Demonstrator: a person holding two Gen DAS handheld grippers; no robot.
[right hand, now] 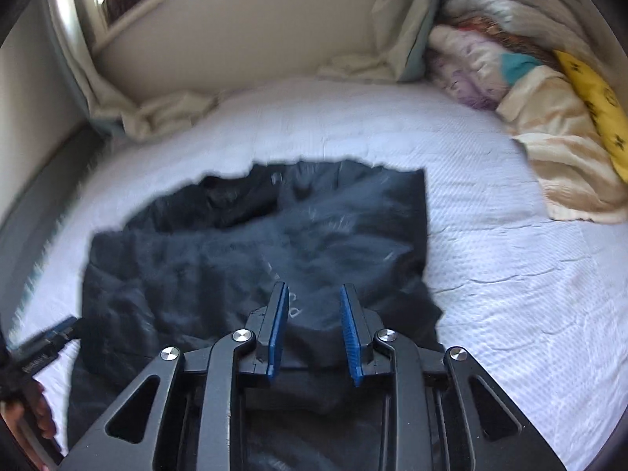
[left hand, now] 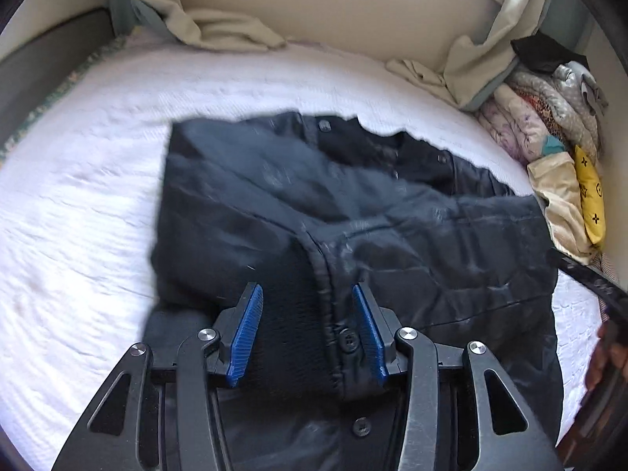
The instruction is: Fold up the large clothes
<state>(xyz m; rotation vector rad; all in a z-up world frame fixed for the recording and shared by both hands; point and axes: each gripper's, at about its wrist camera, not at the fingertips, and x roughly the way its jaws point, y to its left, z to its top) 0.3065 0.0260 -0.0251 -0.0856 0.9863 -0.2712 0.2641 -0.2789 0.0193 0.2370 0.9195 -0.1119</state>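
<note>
A large dark navy jacket (left hand: 333, 212) lies partly folded on the white bed (left hand: 78, 204), collar and snap buttons toward the far side. My left gripper (left hand: 308, 294) is open, its blue pads either side of the jacket's ribbed hem and button placket, right above the cloth. In the right wrist view the same jacket (right hand: 243, 243) lies spread on the bed (right hand: 510, 294). My right gripper (right hand: 312, 292) is open over the jacket's near edge, with cloth bunched between the jaws but not pinched.
A pile of folded clothes and a yellow patterned pillow (left hand: 588, 192) sits at the bed's right side (right hand: 581, 90). Beige curtains (left hand: 219, 27) hang onto the bed along the back wall. The other gripper and hand show at each view's edge (left hand: 604, 314) (right hand: 35, 353).
</note>
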